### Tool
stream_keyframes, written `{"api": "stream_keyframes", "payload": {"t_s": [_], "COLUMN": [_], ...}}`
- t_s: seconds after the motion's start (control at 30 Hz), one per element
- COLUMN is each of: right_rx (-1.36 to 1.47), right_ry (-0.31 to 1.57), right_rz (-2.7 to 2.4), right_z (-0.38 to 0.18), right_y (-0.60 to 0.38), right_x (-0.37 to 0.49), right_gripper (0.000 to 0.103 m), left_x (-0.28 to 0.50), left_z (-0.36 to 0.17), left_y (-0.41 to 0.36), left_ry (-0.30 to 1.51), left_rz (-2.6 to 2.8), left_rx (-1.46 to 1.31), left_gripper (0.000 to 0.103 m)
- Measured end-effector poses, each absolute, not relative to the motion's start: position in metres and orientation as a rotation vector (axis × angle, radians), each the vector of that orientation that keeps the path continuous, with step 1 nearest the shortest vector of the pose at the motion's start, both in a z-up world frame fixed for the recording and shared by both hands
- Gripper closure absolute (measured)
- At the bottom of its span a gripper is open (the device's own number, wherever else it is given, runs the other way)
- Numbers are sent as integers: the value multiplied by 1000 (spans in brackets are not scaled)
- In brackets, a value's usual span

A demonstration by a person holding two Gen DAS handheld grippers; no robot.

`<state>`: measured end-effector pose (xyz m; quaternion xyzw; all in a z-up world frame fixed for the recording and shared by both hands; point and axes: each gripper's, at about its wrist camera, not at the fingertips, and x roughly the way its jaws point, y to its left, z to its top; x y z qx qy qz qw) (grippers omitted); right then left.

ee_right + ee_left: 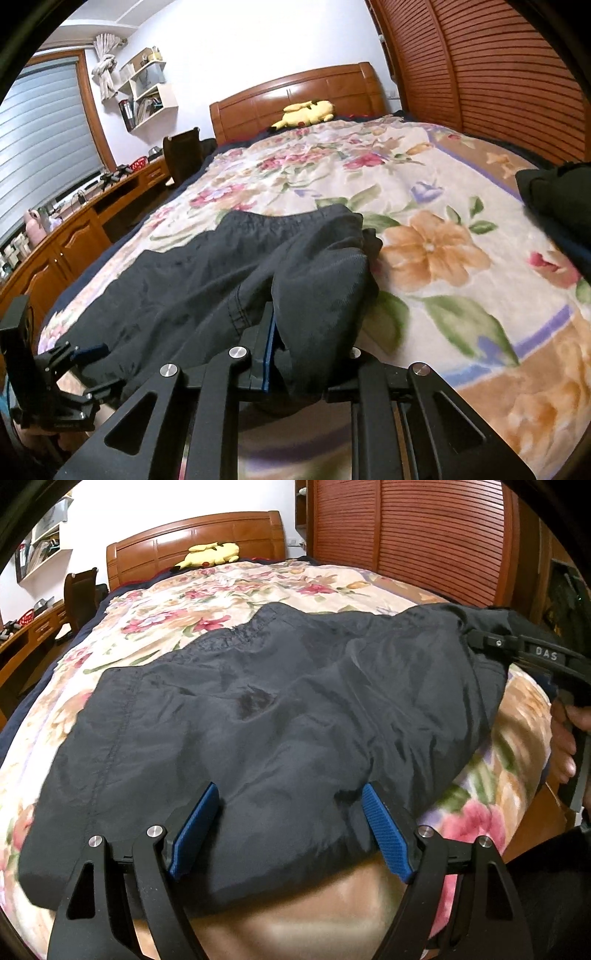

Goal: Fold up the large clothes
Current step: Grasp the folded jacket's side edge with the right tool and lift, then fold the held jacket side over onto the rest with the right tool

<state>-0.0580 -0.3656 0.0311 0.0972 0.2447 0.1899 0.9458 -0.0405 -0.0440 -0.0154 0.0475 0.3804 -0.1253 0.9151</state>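
The black garment (266, 716) lies on the floral blanket (192, 598), its long axis across the bed. The left gripper (290, 805) is wide open over the near hem. The right gripper (295, 343) pinches a bunched end and reads "DAS".

- The garment (258, 716) is dark navy, near black, with tone-on-tone stitched seams; it looks charcoal in the right wrist view (221, 280).
- The blanket (207, 602) is cream with a floral print: pink-red and peach blooms, green leaves, lilac accents and a tan border band (480, 155).
- The left gripper (291, 834) has a black frame, bright blue textured pads (195, 827) and silver pins.
- The right gripper (295, 354) is black too, with a blue pad edge showing.
- The plush toy (212, 554) is yellow with dark tips.
- The headboard (192, 535) is glossy orange-brown wood.
- The slatted doors (498, 74) are reddish-brown.
- The wall (240, 44) is white.
- The blinds (40, 122) are grey-blue.
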Motion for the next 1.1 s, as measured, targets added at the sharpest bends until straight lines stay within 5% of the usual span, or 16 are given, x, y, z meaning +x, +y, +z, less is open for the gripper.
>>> {"api": "stream_keyframes", "payload": {"t_s": [1.1], "right_rx": [-196], "right_ry": [306], "right_rz": [721], "right_z": [95], "right_y": [-157], "right_x": [-95], "right_gripper": [91], "left_x": [-145], "left_z": [15], "left_y": [134], "left_ry": [612], "left_rz": [-54], "left_rx": [-76], "left_gripper": [22]}}
